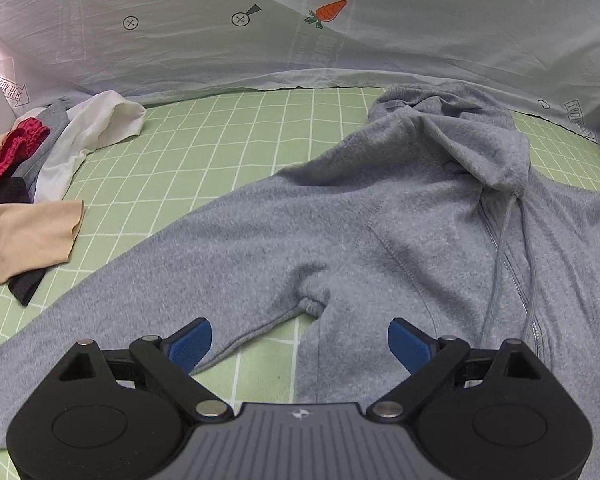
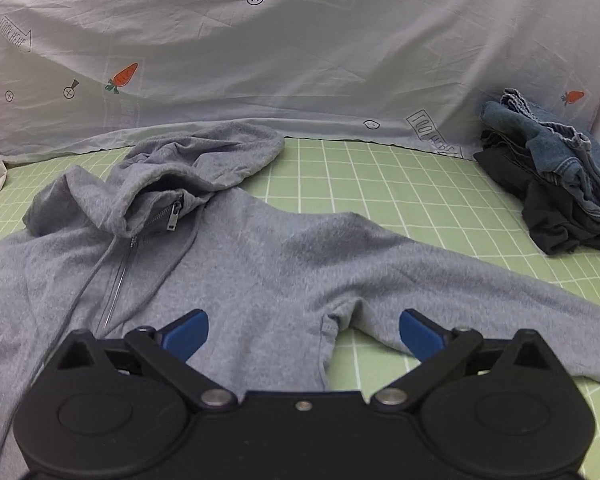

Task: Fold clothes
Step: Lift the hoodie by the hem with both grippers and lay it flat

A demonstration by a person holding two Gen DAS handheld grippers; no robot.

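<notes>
grey hoodie [image 1: 340, 232] spread flat, gripper [image 1: 300, 344] agape

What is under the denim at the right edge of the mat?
The denim lies on top of a dark garment, both stacked on the green mat. Whether anything else sits deeper in the stack is hidden.

Grey zip hoodie [image 1: 340, 232] lies flat, front up, on green gridded mat; zipper closed, hood bunched at top, both sleeves spread outward, drawstrings loose.
</notes>
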